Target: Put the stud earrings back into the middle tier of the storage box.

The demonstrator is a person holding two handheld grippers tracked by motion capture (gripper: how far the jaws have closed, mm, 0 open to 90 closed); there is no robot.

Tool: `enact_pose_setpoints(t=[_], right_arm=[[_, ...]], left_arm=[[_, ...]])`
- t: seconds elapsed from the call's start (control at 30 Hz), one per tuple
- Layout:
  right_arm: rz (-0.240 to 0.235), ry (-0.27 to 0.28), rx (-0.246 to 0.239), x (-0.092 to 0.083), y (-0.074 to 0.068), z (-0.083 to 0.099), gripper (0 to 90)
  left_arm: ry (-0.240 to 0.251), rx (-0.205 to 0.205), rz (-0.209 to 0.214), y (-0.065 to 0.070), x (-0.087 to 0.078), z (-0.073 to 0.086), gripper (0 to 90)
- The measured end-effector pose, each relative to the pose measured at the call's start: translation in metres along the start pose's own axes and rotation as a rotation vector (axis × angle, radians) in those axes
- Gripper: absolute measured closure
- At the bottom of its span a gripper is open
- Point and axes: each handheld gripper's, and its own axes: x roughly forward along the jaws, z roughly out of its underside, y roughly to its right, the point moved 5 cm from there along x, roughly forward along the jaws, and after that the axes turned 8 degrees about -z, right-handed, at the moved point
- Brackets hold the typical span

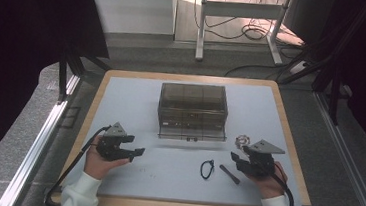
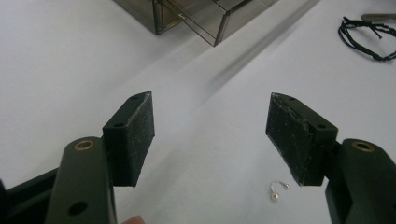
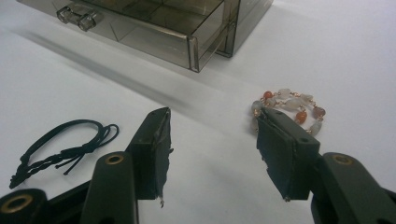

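A smoked clear drawer box (image 1: 193,109) stands mid-table, its bottom drawer (image 3: 140,28) pulled out a little. In front of it lie a black cord loop (image 1: 207,169), a dark stick-like piece (image 1: 229,173) and a beaded bracelet (image 1: 242,139). My left gripper (image 1: 136,145) rests on the mat at the left, pointing right, open with nothing between its pads (image 2: 210,107). A tiny pearl hook earring (image 2: 276,191) lies by its right jaw. My right gripper (image 1: 236,156) points left, open and empty (image 3: 212,119), with the bracelet (image 3: 289,105) just past its right jaw and the cord (image 3: 65,149) to its left.
A white mat (image 1: 135,104) covers the wooden table (image 1: 288,137), with open room left and right of the box. The box corner (image 2: 201,18) and the cord (image 2: 369,35) lie ahead of the left gripper. A desk frame and cables (image 1: 242,28) stand on the floor beyond.
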Motion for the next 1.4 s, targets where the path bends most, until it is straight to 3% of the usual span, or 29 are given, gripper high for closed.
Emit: enact_pose_setpoints(t=[0.83,1.4], right_arm=[[0.005,-0.002,0.005,0.002,0.002,0.001,44.6],[0.009,-0.003,0.007,0.001,0.003,0.001,44.6]], left_arm=[[-0.167,0.122,0.058,0.025,-0.003,0.017,41.5],[-0.205,0.151,0.06,0.03,-0.004,0.016,43.6]])
